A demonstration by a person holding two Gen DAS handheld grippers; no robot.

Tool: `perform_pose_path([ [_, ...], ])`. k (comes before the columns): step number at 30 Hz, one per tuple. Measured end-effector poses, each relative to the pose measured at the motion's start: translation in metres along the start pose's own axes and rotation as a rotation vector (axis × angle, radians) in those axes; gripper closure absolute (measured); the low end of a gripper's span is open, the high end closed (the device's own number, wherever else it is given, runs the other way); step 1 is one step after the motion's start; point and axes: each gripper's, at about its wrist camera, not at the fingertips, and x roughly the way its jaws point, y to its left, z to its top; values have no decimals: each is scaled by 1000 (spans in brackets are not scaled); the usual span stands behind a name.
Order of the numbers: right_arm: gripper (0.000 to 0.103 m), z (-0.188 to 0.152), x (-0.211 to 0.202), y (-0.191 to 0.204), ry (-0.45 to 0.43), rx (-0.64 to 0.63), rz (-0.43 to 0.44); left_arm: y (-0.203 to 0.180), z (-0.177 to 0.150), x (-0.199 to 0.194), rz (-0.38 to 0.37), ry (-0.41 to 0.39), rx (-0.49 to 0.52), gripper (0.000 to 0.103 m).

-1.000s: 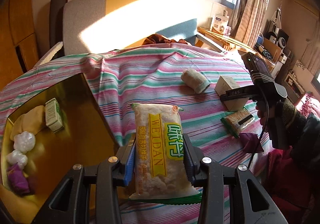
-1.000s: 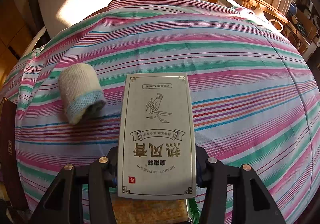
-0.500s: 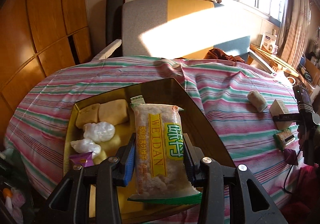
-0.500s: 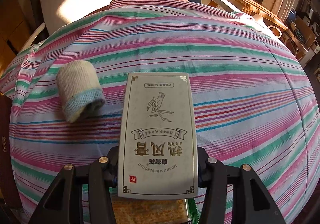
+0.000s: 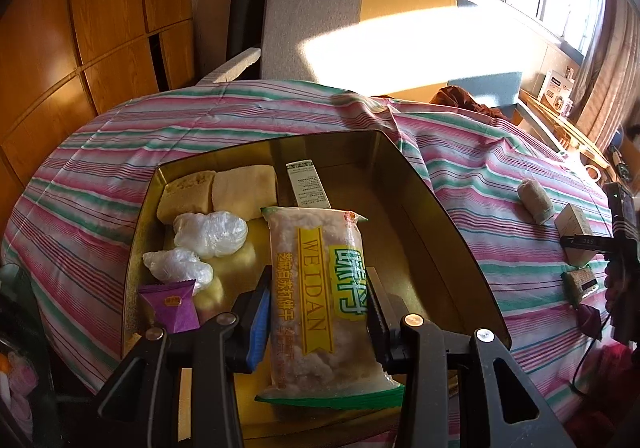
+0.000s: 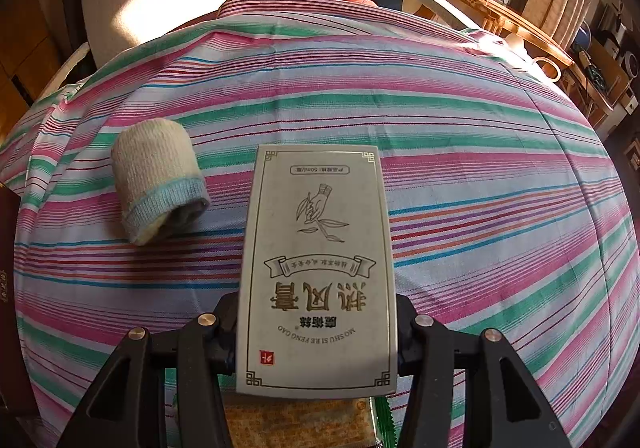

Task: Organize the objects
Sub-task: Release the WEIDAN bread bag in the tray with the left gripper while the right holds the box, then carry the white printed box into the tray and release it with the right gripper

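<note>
The left hand-held gripper (image 5: 318, 312) pinches a cracker pack (image 5: 320, 300) by its 2 long sides and hangs over the gold tin (image 5: 448, 215) on the striped table (image 5: 100, 175). The pack's long axis runs along the fingers, away from the camera, its far end tipped toward the far wall of the tin.

In the tin, from left to right, lie a purple packet (image 5: 171, 304), 2 white wrapped lumps (image 5: 210, 234), 2 tan blocks (image 5: 218, 193) and a small carton (image 5: 308, 187). The right half of the floor looks bare.

To do this step well, I would lower the pack over that bare strip, keep its length parallel to the tin's right wall, and let go only when it is low, so it lies flat and does not ride up on the lumps.

Further right, on the cloth, the right hand-held gripper (image 6: 316, 322) is closed on a grey box (image 6: 316, 268), which it holds by the near end. The box's long axis also points away, its print upside down to the camera. A rolled sock (image 6: 158, 183) lies just left of it, apart. Another cracker pack (image 6: 296, 424) shows under the box's near end.
</note>
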Motion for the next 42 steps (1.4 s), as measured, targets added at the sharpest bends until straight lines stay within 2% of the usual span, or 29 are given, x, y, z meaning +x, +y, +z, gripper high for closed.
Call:
perform_pose_path([
  [5,51,1,0,2,0,-8,-6,7,1,17,-21,60,-43,61],
  [12,51,2,0,3,-1,-12,-9,39,17,47,-91,179,-200,61],
  [16,51,4,1,3,-1,-20,-13,54,26,67,-96,237,-262,61],
  [20,51,4,1,4,-1,-23,-14,58,33,85,-57,256,-249,61],
  [25,51,5,1,5,-3,-29,-20,62,39,95,41,224,-212,50],
  [28,51,6,2,4,-6,-31,-28,65,40,89,49,193,-197,50],
  [33,51,4,0,4,-14,-30,-46,58,39,63,100,97,-115,50],
  [39,51,5,-7,0,-34,-11,-78,48,28,19,128,-30,-54,36],
  [42,51,8,-21,6,-62,-20,-77,45,23,1,130,-77,-20,35],
])
